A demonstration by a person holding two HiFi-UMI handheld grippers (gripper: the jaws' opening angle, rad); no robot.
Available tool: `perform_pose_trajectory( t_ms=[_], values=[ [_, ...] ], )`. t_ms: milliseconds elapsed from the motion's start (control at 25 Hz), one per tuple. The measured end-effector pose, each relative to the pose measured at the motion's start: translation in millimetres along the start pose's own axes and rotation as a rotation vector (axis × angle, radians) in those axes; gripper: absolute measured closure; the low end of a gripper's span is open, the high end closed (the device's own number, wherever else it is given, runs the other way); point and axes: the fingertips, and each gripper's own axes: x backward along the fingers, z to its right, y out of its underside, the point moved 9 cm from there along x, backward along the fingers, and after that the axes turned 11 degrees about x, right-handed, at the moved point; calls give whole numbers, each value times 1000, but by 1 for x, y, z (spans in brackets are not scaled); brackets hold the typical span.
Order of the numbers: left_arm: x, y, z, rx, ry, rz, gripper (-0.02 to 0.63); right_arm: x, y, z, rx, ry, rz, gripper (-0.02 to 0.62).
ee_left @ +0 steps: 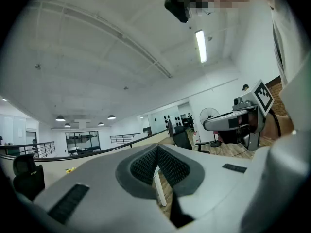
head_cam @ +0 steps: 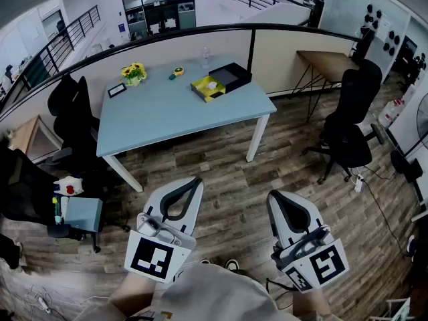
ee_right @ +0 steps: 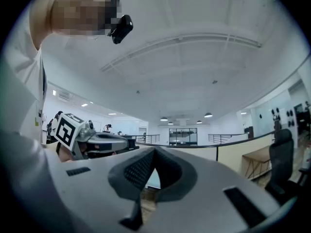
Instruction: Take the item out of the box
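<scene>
A black box (head_cam: 231,77) lies open at the far right of the light blue table (head_cam: 167,116), with a yellow tray (head_cam: 204,89) beside it that holds a small white item (head_cam: 212,84). I stand well back from the table on the wooden floor. My left gripper (head_cam: 196,180) and right gripper (head_cam: 272,196) are held close to my body, tips pointing towards the table, far from the box. Both are shut with nothing between the jaws. The left gripper (ee_left: 156,147) sees the right gripper (ee_left: 238,120) beside it. The right gripper (ee_right: 154,150) sees the left gripper (ee_right: 90,141).
On the table stand a pot of yellow flowers (head_cam: 134,73), a small dark frame (head_cam: 116,90), a yellow-green object (head_cam: 176,71) and a clear bottle (head_cam: 205,57). Black office chairs (head_cam: 349,122) (head_cam: 72,109) flank the table. A low cart (head_cam: 79,212) stands at my left.
</scene>
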Motion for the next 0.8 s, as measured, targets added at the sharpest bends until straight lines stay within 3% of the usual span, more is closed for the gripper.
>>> perform_pose_trajectory(
  t_ms=[240, 800],
  values=[
    [-13, 0, 14, -3, -4, -6, 603, 10, 0, 21, -11, 22, 11, 592],
    [-35, 16, 52, 30, -73, -36, 603, 38, 32, 64, -59, -54, 9, 592]
  ],
)
